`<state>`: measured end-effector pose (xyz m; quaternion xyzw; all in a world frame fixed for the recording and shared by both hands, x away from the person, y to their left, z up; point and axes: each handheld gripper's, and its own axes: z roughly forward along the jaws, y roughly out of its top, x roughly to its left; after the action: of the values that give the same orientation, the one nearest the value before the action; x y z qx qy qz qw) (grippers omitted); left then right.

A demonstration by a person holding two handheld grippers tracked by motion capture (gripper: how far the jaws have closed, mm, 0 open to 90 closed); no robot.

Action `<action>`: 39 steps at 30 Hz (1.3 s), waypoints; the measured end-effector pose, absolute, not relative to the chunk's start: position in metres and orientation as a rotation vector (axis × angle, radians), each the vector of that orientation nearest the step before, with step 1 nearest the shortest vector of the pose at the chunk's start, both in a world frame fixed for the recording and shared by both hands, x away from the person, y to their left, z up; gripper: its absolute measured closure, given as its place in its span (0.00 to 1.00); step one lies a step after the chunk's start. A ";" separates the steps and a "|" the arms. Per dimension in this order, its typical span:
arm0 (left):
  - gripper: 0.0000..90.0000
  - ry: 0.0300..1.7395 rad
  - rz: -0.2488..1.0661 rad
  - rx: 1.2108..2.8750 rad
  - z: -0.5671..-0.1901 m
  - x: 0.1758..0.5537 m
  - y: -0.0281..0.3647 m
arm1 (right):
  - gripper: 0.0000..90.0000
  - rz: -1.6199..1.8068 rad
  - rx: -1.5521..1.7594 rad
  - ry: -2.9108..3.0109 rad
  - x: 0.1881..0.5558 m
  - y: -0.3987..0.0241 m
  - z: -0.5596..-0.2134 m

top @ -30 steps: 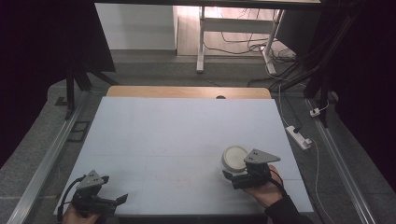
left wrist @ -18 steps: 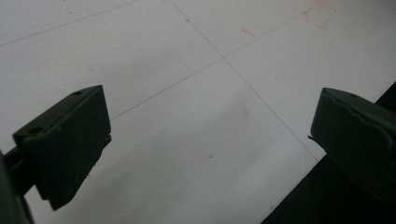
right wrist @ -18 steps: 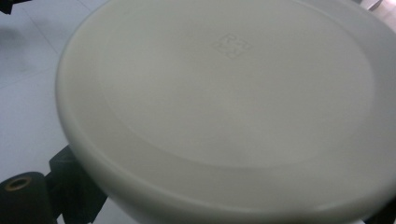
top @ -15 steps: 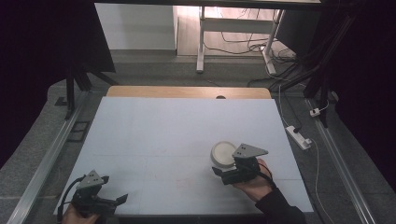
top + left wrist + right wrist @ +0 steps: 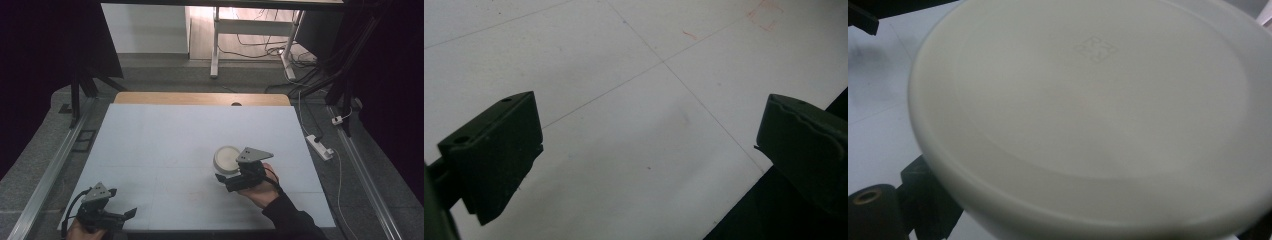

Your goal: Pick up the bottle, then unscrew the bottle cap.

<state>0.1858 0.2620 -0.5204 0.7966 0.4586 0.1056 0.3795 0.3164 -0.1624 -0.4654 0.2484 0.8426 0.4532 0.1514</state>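
Note:
A white round bowl (image 5: 226,157) hangs just above the table (image 5: 165,135), right of centre; its bottom bears a small embossed mark (image 5: 1096,48). My right gripper (image 5: 225,181) is shut on the bowl (image 5: 1088,110) from the near side, and one black finger (image 5: 923,197) shows under the rim. A hand holds that gripper from the bottom right. My left gripper (image 5: 122,215) rests at the table's front left corner. It stands open (image 5: 649,155) with only bare tabletop between its wide-apart jaws.
The pale tabletop carries faint seam lines (image 5: 664,62) and a small red mark (image 5: 766,12). A wooden strip (image 5: 200,98) runs along the far edge. A white power strip (image 5: 320,146) lies on the floor to the right. Metal rails (image 5: 55,165) flank the table.
My right gripper has carried the bowl leftward and a little farther from the front edge. The left gripper has stayed in place, open.

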 end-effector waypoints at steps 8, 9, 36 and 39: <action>0.00 1.169 0.268 2.031 -0.520 0.186 0.262 | 0.08 1.300 0.671 2.439 0.323 -0.145 -0.466; 0.00 1.169 0.268 2.031 -0.520 0.186 0.262 | 0.08 1.300 0.670 2.444 0.324 -0.143 -0.466; 0.00 1.173 0.252 2.026 -0.520 0.187 0.264 | 0.08 1.316 0.588 2.501 0.326 -0.110 -0.470; 0.00 1.173 0.261 2.021 -0.520 0.186 0.264 | 0.08 1.322 0.589 2.496 0.326 -0.112 -0.469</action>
<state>0.1864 0.2637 -0.5199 0.7933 0.4603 0.1026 0.3851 0.3260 -0.1118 -0.4688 0.2025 0.8579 0.4545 0.1279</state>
